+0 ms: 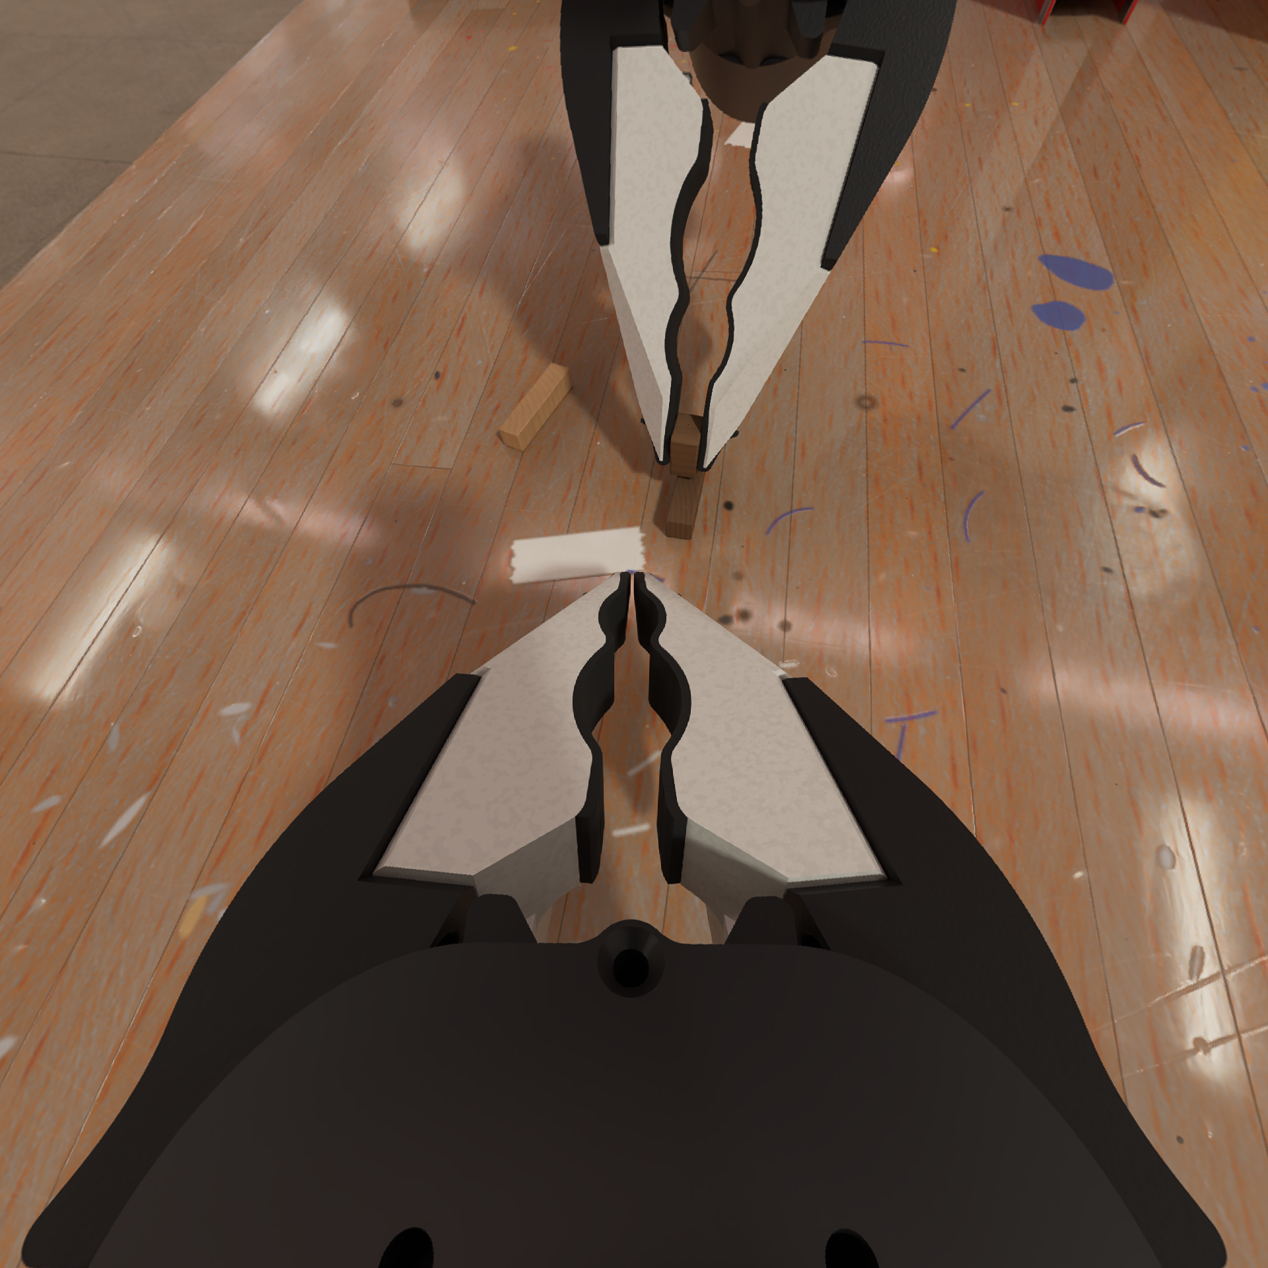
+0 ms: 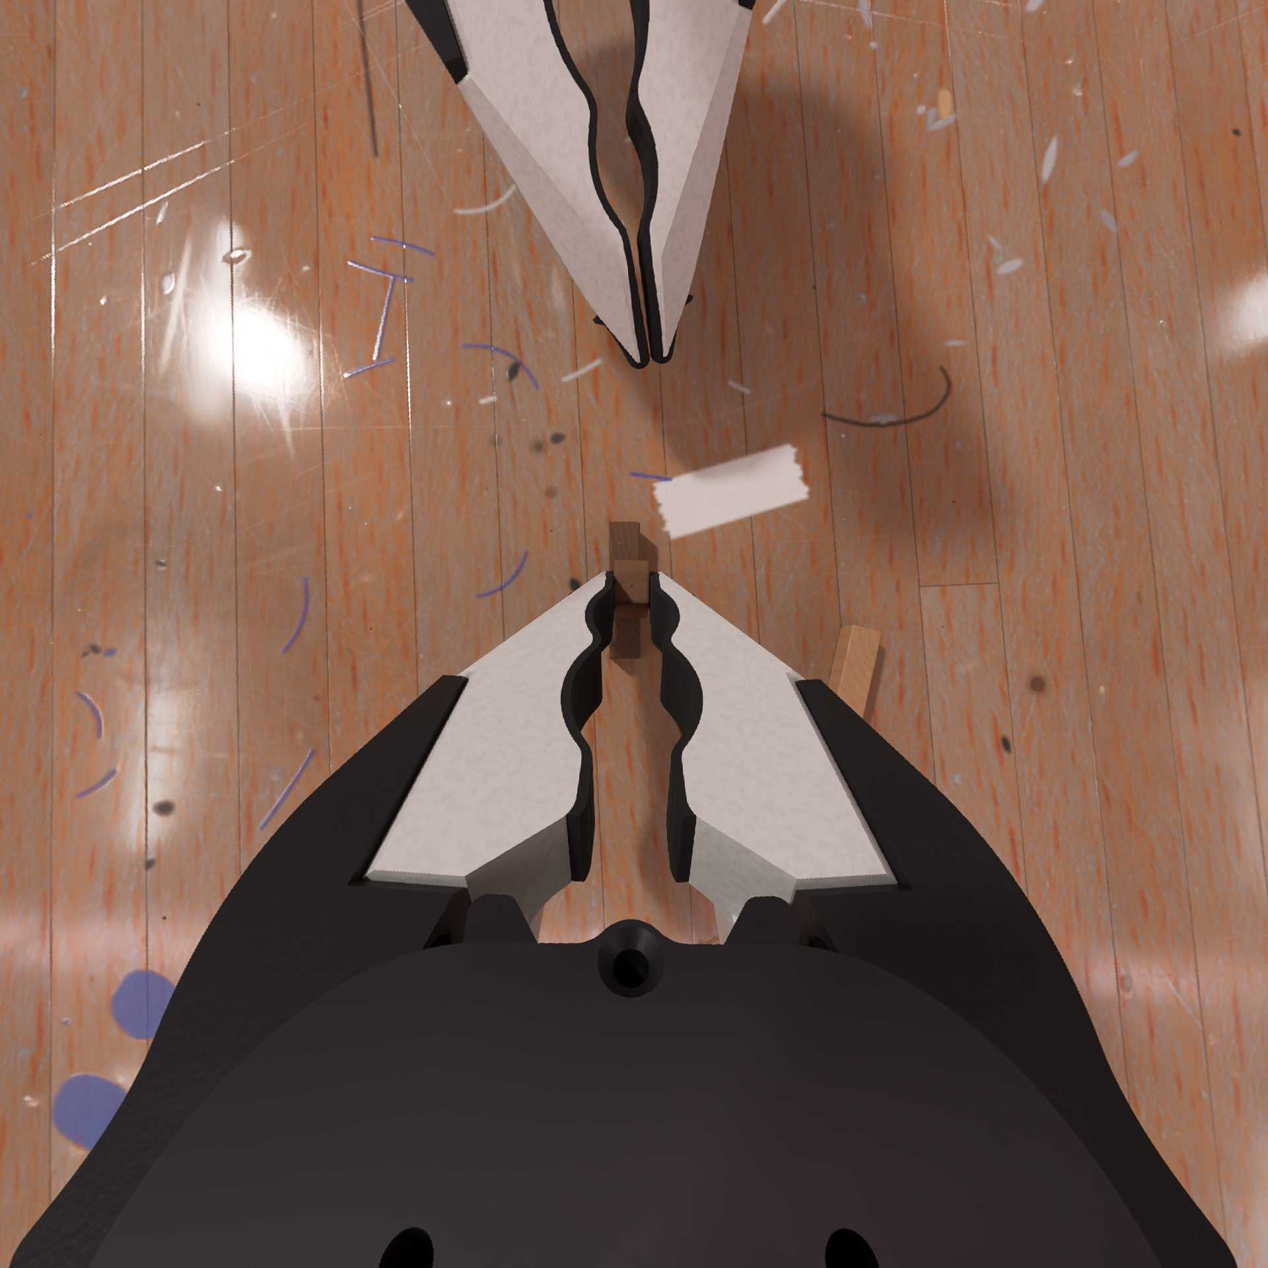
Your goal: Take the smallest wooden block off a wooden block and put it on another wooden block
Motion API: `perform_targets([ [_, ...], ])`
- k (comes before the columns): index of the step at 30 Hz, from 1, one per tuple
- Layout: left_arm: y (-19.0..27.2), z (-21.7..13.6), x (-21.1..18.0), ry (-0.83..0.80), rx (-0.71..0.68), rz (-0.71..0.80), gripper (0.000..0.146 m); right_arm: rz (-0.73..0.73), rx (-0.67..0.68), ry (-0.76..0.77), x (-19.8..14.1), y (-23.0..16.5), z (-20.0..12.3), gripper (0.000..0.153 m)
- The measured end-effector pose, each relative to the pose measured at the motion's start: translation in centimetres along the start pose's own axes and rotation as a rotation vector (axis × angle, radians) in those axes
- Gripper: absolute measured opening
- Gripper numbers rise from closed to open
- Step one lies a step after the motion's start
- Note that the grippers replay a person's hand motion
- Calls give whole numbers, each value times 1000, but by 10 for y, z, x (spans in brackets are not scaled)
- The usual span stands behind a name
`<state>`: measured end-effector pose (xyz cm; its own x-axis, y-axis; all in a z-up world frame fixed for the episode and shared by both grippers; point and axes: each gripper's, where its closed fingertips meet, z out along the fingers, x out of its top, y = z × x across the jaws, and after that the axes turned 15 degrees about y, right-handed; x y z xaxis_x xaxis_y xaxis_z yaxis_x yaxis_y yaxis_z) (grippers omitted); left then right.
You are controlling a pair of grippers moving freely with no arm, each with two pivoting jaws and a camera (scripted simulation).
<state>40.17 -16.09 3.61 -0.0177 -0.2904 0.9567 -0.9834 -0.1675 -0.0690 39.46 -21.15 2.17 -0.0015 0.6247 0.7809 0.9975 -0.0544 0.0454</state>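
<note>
My right gripper is shut on the smallest wooden block, a pale cube pinched between its fingertips. The cube sits directly over a darker brown wooden block lying on the floor; I cannot tell whether they still touch. In the left wrist view the right gripper points down with the cube over the darker block. A light wooden block lies on the floor beside them and also shows in the right wrist view. My left gripper is shut and empty, hovering close by.
A strip of white tape is stuck to the wooden plank floor between the two grippers. Blue paint blots and pen marks are on the floor. The left gripper faces the right one, tips close.
</note>
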Motion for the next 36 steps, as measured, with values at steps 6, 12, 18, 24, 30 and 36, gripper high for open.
perform_targets([
  [6, 3, 1, -2, -20, -5, 37, 3, -2, 4, -15, -2, -1, 1, 9],
  [12, 5, 3, -4, -37, -12, 58, 3, -7, 12, -17, -1, -1, 2, 9],
  [18, 5, 3, -4, -37, -11, 55, 3, -1, 23, -7, 0, -2, 1, 11],
  [24, 4, 3, -5, -39, -10, 54, 4, 47, 22, 53, 5, -3, -8, 17],
  [30, 4, 4, -6, -51, -10, 55, 4, 50, 28, 37, 0, -6, -1, 23],
  [36, 4, 3, -6, -46, -5, 62, 4, 46, 83, 10, 2, -7, 9, 29],
])
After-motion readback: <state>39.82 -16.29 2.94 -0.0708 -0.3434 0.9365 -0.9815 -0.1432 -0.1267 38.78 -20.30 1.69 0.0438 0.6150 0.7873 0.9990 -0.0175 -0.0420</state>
